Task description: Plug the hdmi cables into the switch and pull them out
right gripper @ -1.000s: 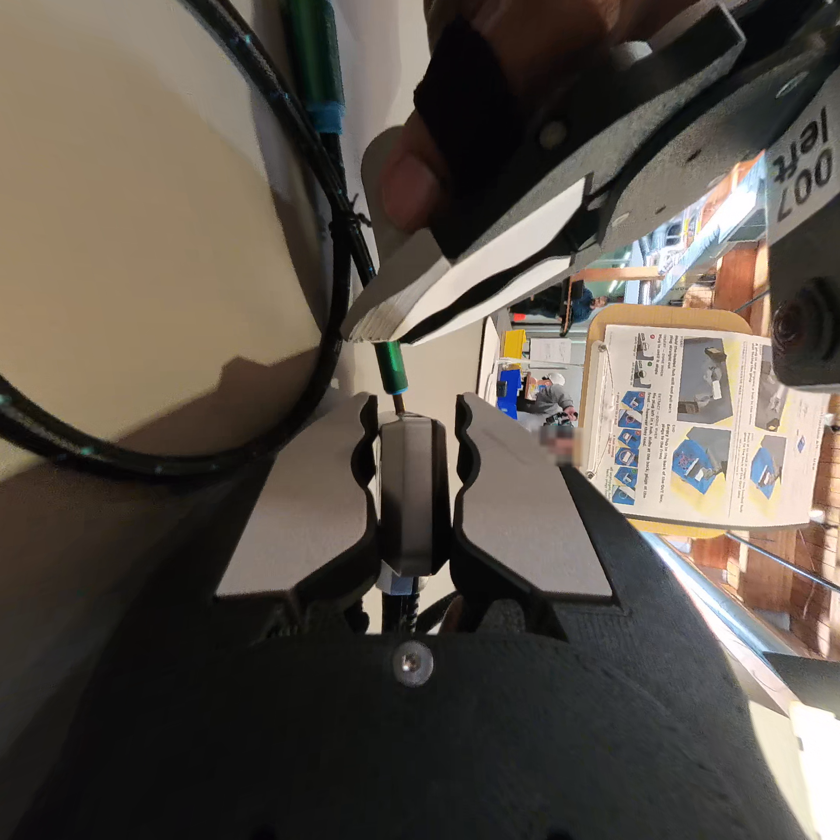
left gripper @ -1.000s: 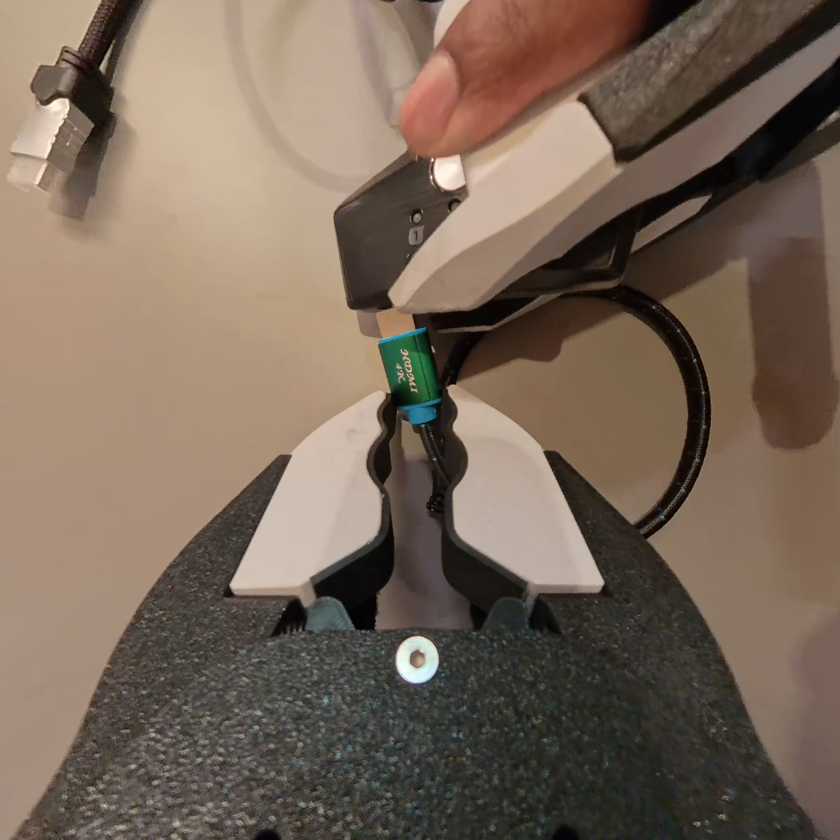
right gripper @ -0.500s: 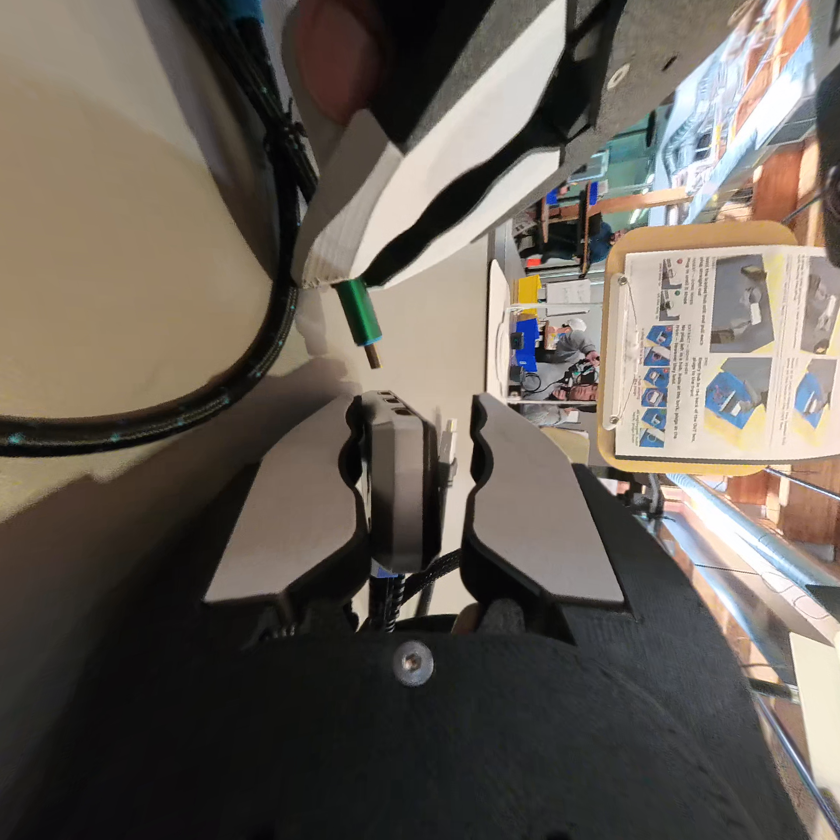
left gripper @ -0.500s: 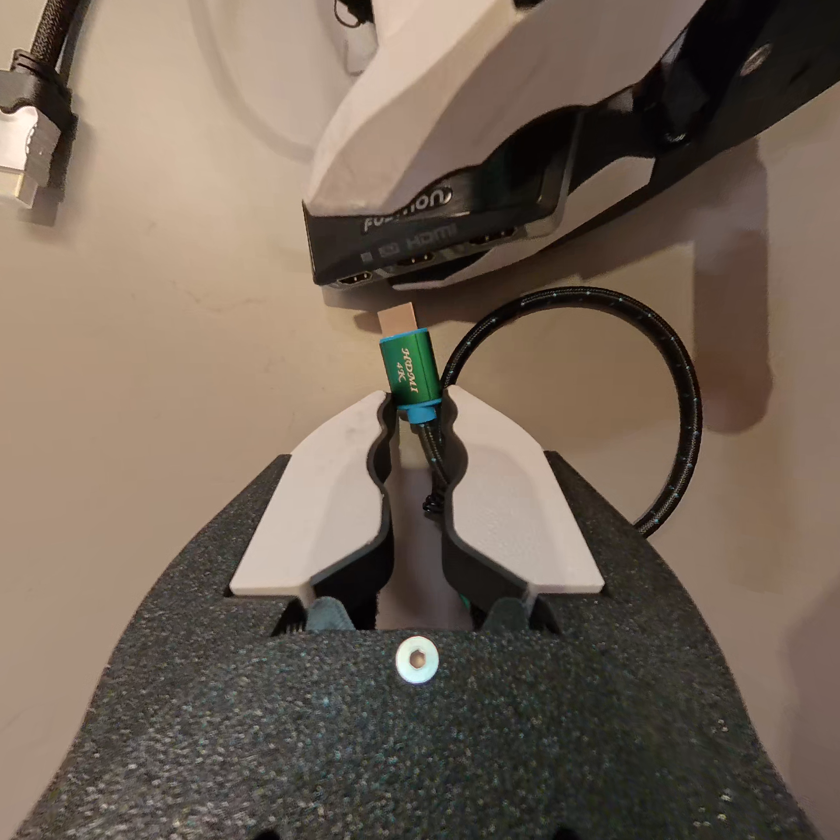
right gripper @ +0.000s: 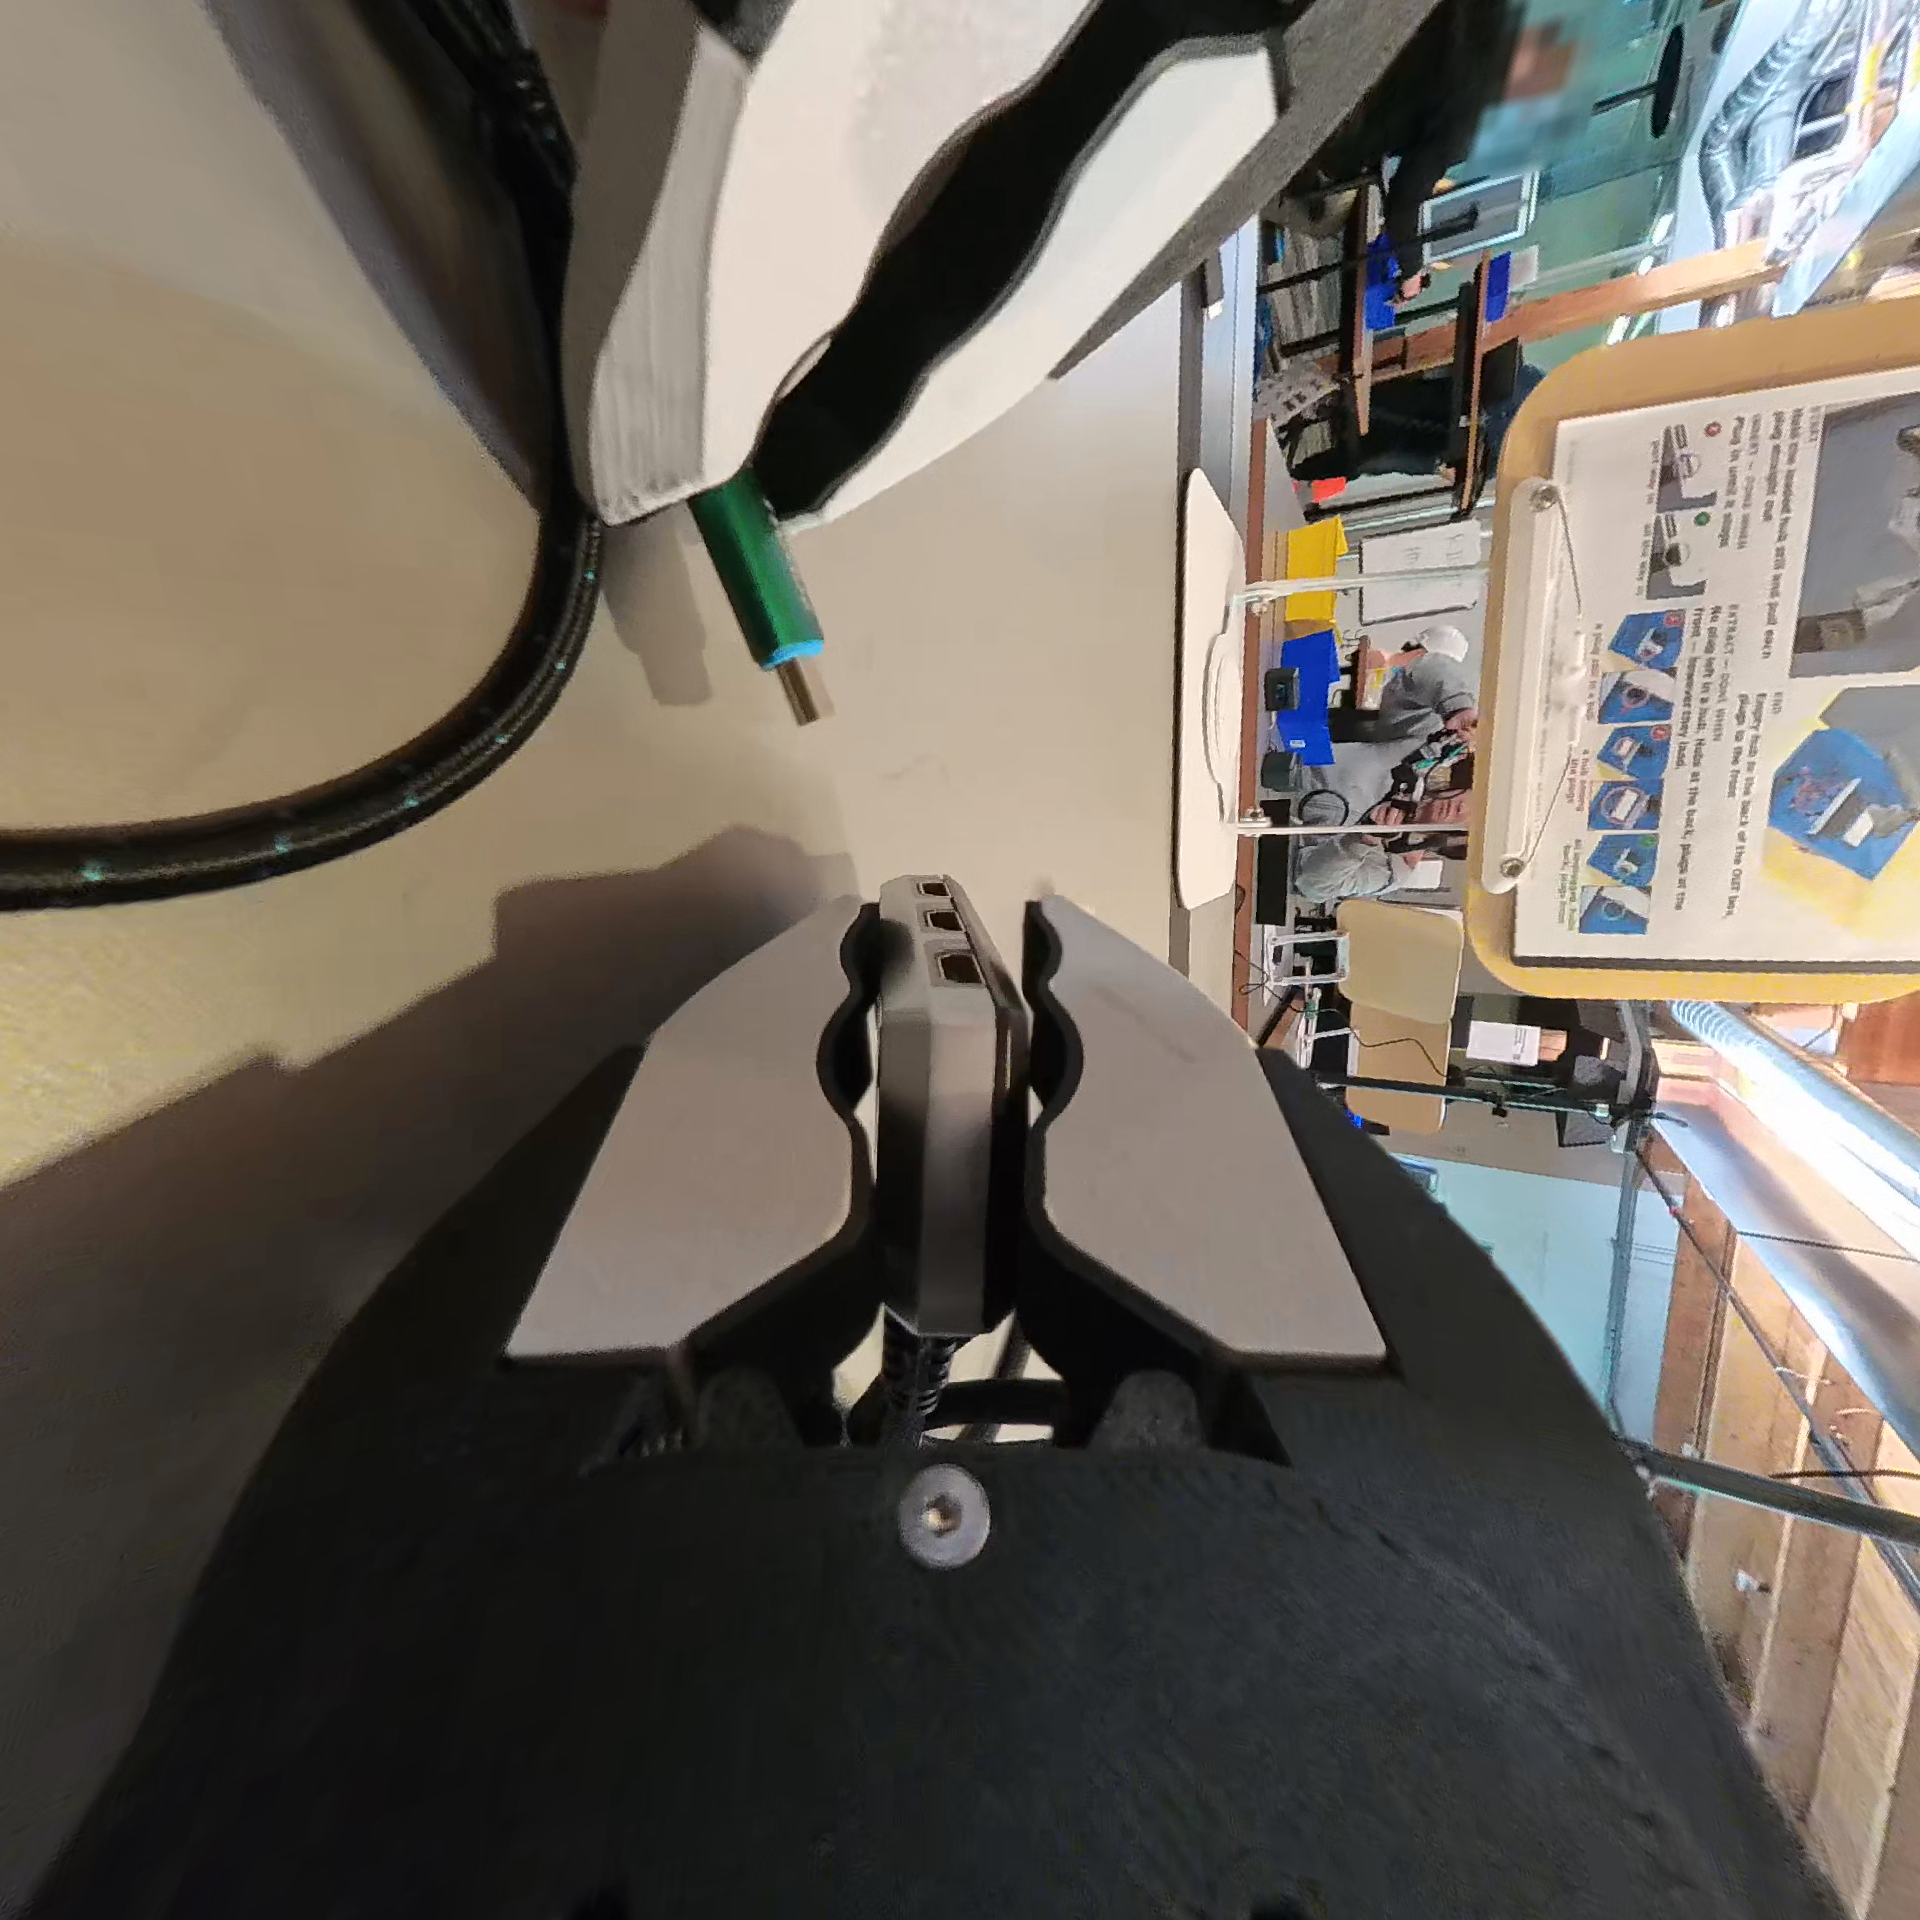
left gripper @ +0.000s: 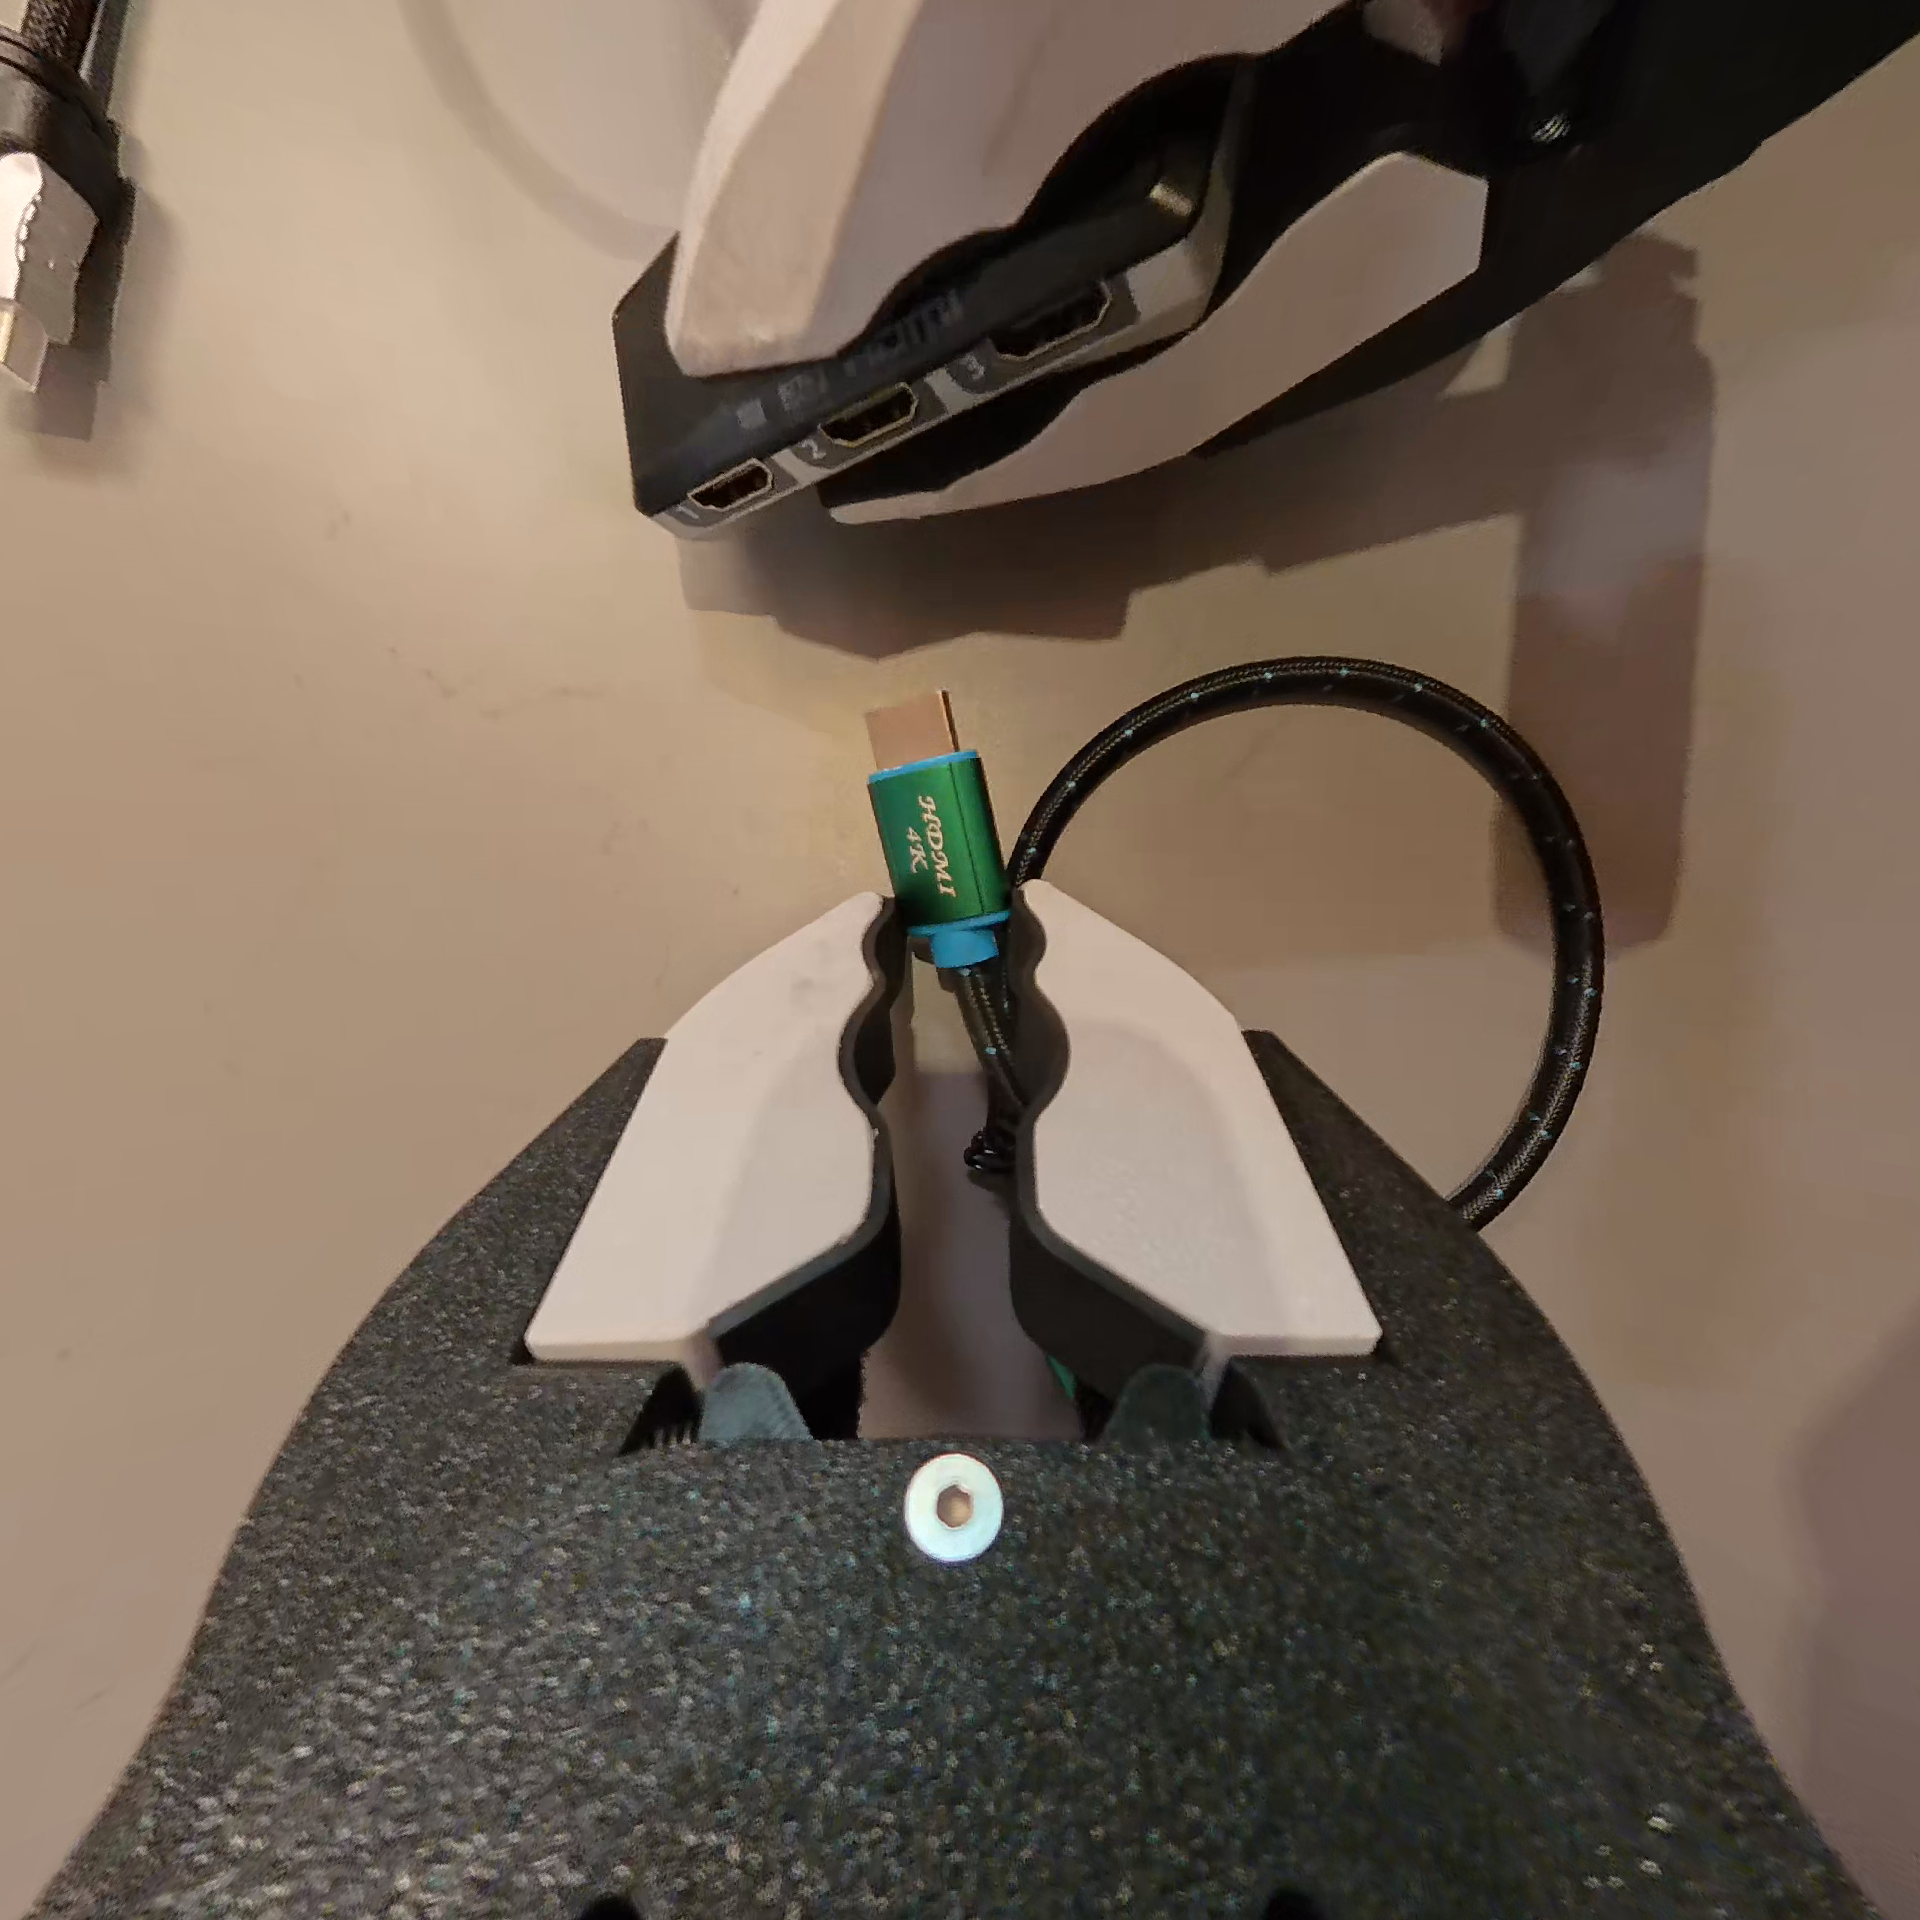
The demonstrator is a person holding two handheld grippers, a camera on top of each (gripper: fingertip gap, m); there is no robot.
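Observation:
My left gripper [left gripper: 951, 912] is shut on the rear end of a green plug [left gripper: 935, 836] with a gold tip, held just above the beige table [left gripper: 312, 727]. Its black braided cable [left gripper: 1558, 883] loops away to the right. My right gripper [right gripper: 945, 914] is shut on a dark grey hub [right gripper: 940, 1091] with three ports on its front end. In the left wrist view the hub [left gripper: 883, 416] hangs ahead of the plug with a clear gap between them, ports facing the plug. In the right wrist view the plug [right gripper: 758, 582] sticks out of the left gripper [right gripper: 727, 499].
A second cable end with a silver connector [left gripper: 31, 260] lies at the far left. A clipboard with an illustrated sheet [right gripper: 1714, 675] stands past the table edge, with a metal rail [right gripper: 1818, 1122] and people at benches behind it. The left gripper's tips are roughly 8 cm from the right gripper's.
The plug's tip was at the hub's port and is now apart from it. A thumb on the hub has gone. My right jaws loosened, then closed on the hub again, which turned its ports toward the plug.

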